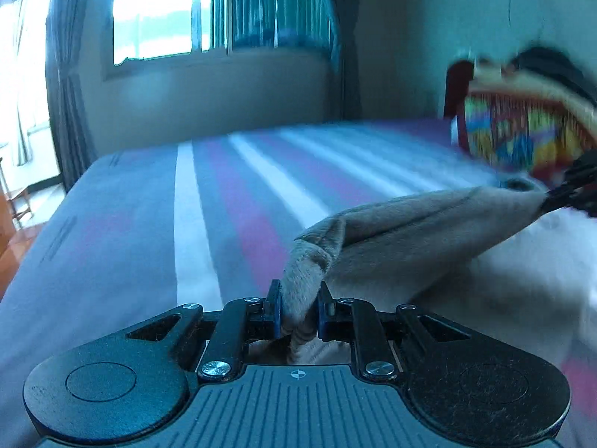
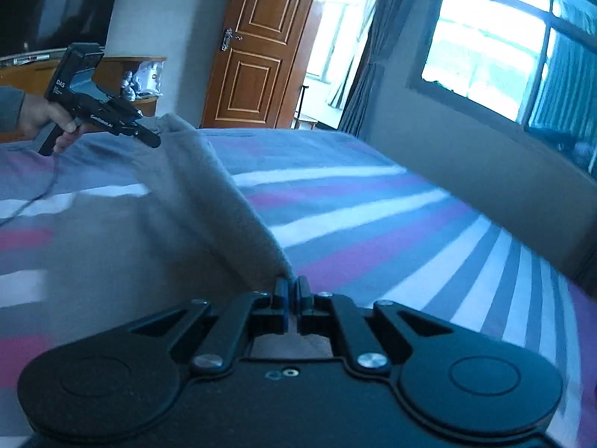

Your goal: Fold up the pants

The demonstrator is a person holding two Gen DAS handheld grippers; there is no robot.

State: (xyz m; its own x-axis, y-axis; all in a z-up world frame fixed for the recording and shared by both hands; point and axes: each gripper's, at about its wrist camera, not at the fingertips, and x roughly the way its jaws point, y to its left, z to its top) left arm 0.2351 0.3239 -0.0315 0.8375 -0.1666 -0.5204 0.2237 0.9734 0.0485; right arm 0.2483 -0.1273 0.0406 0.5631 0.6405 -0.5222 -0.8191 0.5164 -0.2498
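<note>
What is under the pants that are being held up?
Under the grey pants, stretched between the left gripper and right gripper, lies the striped bed cover. More grey cloth hangs blurred below; whatever it covers cannot be seen.

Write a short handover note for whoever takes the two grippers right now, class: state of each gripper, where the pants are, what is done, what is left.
Left gripper: shut on a bunched edge of the grey pants.
Right gripper: shut on another edge of the same pants, which hang stretched between the two.
Pants: held up over the striped bed, their lower part draping down; the pictures are blurred.
Done: both ends gripped and raised.
Left: no finished fold shows yet. Probably bring the held edge over, lay it down flat, release, then fold again.
</note>
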